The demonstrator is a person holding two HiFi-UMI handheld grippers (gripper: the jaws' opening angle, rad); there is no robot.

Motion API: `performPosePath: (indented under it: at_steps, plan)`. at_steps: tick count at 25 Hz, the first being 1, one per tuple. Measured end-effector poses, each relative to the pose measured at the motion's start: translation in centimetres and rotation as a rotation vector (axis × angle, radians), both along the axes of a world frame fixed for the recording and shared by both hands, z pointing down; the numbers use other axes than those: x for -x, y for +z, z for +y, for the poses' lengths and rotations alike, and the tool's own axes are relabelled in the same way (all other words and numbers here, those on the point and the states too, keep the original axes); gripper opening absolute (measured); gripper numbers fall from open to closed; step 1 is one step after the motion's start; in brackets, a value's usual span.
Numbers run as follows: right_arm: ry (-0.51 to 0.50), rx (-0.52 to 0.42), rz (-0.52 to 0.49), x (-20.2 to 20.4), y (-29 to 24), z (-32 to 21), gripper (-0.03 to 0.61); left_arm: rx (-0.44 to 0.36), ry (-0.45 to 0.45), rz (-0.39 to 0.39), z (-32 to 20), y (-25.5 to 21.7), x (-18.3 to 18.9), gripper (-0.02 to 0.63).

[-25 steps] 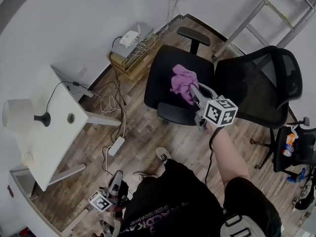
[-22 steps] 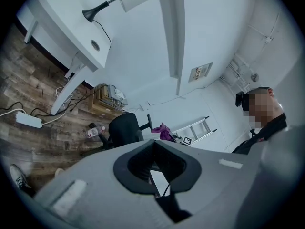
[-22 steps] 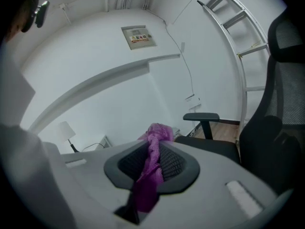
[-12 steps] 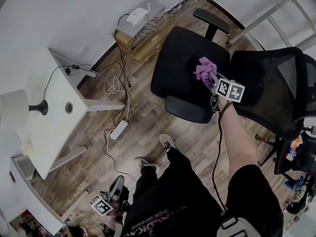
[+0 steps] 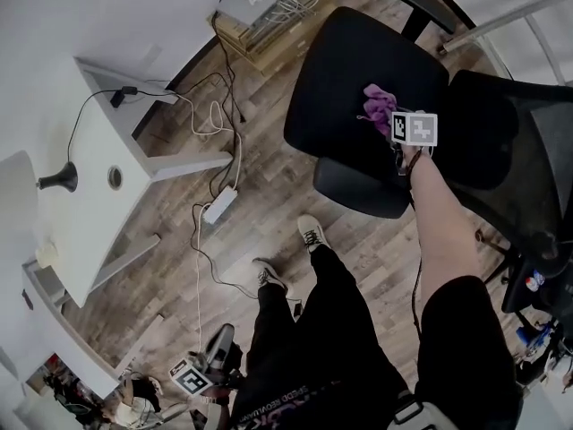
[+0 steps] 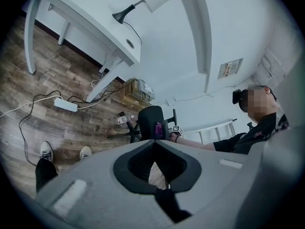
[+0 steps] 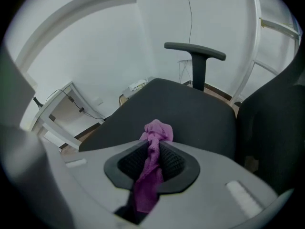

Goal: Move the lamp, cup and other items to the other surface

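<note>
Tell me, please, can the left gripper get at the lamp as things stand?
Probably, after a step: the left gripper hangs low, and only cabled floor lies between it and the lamp.

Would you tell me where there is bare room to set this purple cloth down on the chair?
The black chair seat is bare all around the purple cloth that the right gripper holds. The white table is mostly bare beside the lamp base. The floor between them is crowded with cables.
</note>
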State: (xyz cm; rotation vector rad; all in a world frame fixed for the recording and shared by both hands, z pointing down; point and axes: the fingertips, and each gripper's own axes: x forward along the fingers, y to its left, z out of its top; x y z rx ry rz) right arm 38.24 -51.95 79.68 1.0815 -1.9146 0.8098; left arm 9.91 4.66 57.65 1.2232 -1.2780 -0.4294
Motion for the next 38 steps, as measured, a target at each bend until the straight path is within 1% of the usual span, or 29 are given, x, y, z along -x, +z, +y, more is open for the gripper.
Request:
performPosePath:
  at_steps: [4, 8, 12, 14, 16, 17, 18, 20, 23, 24, 25, 26, 29, 33, 35, 38]
  plan:
    - [-0.058, 0.044, 0.047, 0.5, 2.8, 0.9, 0.066, 0.032, -0.001, 0.001, 0.7, 0.4, -0.2, -0.005]
    - [-0.124, 0.069, 0.108, 0.6, 4.8, 2.2, 0.066, 0.036, -0.006, 0.004, 0.6, 0.6, 0.0, -0.005]
    - [-0.146, 0.105, 0.118, 0.5, 5.8, 3.2, 0.072, 0.030, -0.003, 0.005, 0.3, 0.6, -0.2, -0.005]
    - [-0.148, 0.116, 0.113, 0.4, 6.2, 3.6, 0.094, 0.027, 0.003, 0.000, 0.2, 0.7, -0.3, -0.005]
    - [-0.141, 0.104, 0.111, 0.1, 5.8, 3.5, 0.123, 0.016, 0.009, 0.004, -0.1, 0.8, -0.3, -0.005]
    - [-0.139, 0.098, 0.108, 0.0, 5.4, 3.4, 0.143, 0.011, 0.007, 0.009, -0.3, 0.9, -0.2, -0.005]
    - [-0.138, 0.093, 0.105, -0.1, 5.0, 3.3, 0.147, 0.005, 0.008, 0.014, -0.4, 0.9, -0.2, -0.005]
    - [-0.134, 0.080, 0.089, -0.5, 4.0, 3.2, 0.147, -0.011, 0.018, 0.019, -0.8, 1.1, -0.3, -0.005]
    - [-0.088, 0.048, 0.053, -1.7, 2.0, 2.8, 0.148, -0.045, 0.025, 0.019, -1.5, 1.1, -0.2, -0.005]
    - [-0.067, 0.032, 0.053, -2.3, 1.3, 2.6, 0.129, -0.058, 0.025, 0.018, -1.7, 1.1, -0.2, -0.005]
    - [-0.048, 0.015, 0.060, -3.0, 0.5, 2.4, 0.059, -0.070, 0.020, 0.019, -1.8, 1.0, -0.1, -0.005]
    - [-0.031, -0.003, 0.066, -3.5, -0.4, 2.1, 0.006, -0.082, 0.016, 0.020, -2.0, 0.9, -0.1, -0.005]
    - [-0.014, -0.048, 0.055, -3.9, -3.2, 1.3, 0.005, -0.124, 0.002, 0.020, -2.2, 0.5, 0.1, -0.005]
    - [-0.015, -0.095, 0.017, -2.8, -7.1, 1.4, 0.005, -0.181, -0.029, 0.017, -1.6, -0.4, 0.9, -0.005]
    - [-0.022, -0.119, -0.031, -1.4, -9.2, 1.6, 0.005, -0.210, -0.036, 0.009, -1.2, -0.9, 1.1, -0.005]
    - [-0.067, -0.146, -0.122, 1.4, -12.1, 2.7, 0.005, -0.249, -0.049, -0.012, -0.4, -1.9, 0.8, -0.005]
